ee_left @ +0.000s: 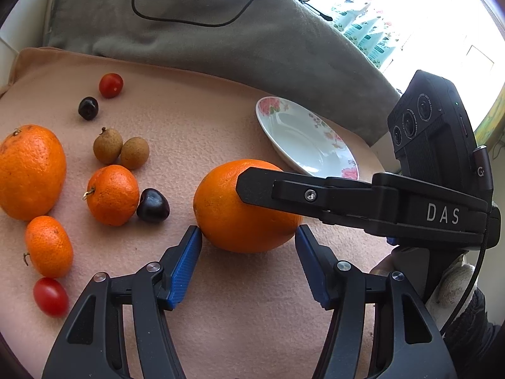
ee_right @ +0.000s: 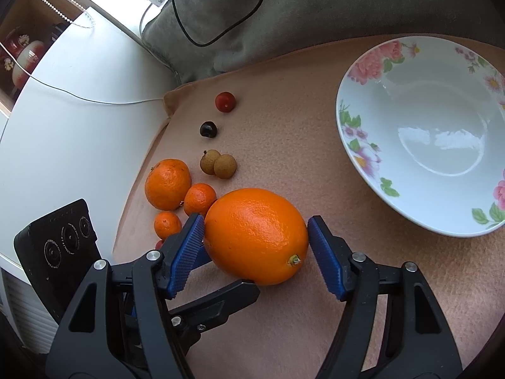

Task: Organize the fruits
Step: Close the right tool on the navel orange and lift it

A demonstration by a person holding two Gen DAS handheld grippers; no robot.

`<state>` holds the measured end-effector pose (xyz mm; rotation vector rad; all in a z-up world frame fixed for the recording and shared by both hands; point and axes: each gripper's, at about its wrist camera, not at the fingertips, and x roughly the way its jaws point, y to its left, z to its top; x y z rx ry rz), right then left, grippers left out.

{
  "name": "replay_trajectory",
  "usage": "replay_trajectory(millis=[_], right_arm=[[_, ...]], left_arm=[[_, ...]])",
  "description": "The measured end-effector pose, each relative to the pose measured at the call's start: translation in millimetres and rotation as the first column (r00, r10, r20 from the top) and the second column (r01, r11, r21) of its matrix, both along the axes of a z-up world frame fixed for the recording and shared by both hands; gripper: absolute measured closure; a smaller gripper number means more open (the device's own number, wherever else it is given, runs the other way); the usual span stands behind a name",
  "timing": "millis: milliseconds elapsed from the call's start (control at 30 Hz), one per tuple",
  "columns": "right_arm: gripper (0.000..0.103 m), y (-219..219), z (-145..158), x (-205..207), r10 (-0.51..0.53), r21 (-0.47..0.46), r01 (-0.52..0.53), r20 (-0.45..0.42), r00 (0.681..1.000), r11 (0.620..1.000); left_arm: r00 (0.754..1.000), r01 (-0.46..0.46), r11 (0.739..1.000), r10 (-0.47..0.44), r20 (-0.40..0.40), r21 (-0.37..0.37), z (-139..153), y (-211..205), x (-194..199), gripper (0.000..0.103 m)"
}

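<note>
Both tools flank one orange.

A large glossy orange lies on its side at lower centre, stem toward the viewer; smaller tangerines, longans, cherries trail toward upper left.

This looks like a home, likely a living room or bedroom. A soft peach-pink fleece blanket covers the work surface, with a rumpled grey-green fabric cushion behind it. A white porcelain bowl with pink flower print sits on the blanket (ordinary household tableware). Daylight pours through a bright window, and a red-and-white ornamental vase stands on a wooden shelf.
</note>
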<state>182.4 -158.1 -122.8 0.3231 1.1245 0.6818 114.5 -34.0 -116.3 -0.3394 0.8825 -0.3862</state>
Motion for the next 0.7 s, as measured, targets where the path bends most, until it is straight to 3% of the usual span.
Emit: replay_trajectory(millis=[700], right_arm=[[0.032, -50.9, 35.2, 1.9, -0.077, -0.011, 0.078, 0.082, 0.994, 0.997]], left_arm=[[0.995, 0.080, 0.997, -0.080, 0.060, 0.003, 23.2, -41.3, 17.2, 0.042]])
